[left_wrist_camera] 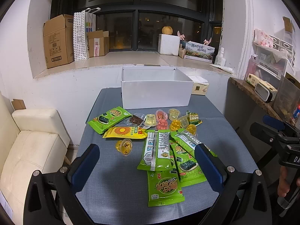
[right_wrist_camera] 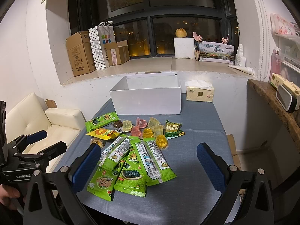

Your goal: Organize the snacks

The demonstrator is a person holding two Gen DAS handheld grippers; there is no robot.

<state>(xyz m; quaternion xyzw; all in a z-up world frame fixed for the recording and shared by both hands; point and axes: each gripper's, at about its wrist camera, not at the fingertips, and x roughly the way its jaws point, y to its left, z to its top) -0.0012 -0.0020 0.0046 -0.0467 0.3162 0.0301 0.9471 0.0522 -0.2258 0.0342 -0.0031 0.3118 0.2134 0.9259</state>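
Observation:
Several green seaweed snack packs (left_wrist_camera: 165, 159) (right_wrist_camera: 131, 168) lie piled on the blue-grey table (left_wrist_camera: 116, 183) (right_wrist_camera: 193, 168). A yellow pack (left_wrist_camera: 124, 132), a separate green pack (left_wrist_camera: 107, 119), a brown snack (left_wrist_camera: 136, 120) and several jelly cups (left_wrist_camera: 163, 121) (right_wrist_camera: 150, 129) lie behind them. One orange jelly cup (left_wrist_camera: 124, 147) sits apart at the left. An open white box (left_wrist_camera: 155, 93) (right_wrist_camera: 146, 99) stands at the far edge. My left gripper (left_wrist_camera: 148, 161) is open and empty above the near packs. My right gripper (right_wrist_camera: 148, 161) is open and empty over the pile.
A tissue pack (right_wrist_camera: 199, 93) sits right of the box. A cream sofa (left_wrist_camera: 31, 150) stands left of the table, a stone counter (right_wrist_camera: 277, 101) to the right. The window sill (left_wrist_camera: 131, 60) behind holds cardboard boxes and bags.

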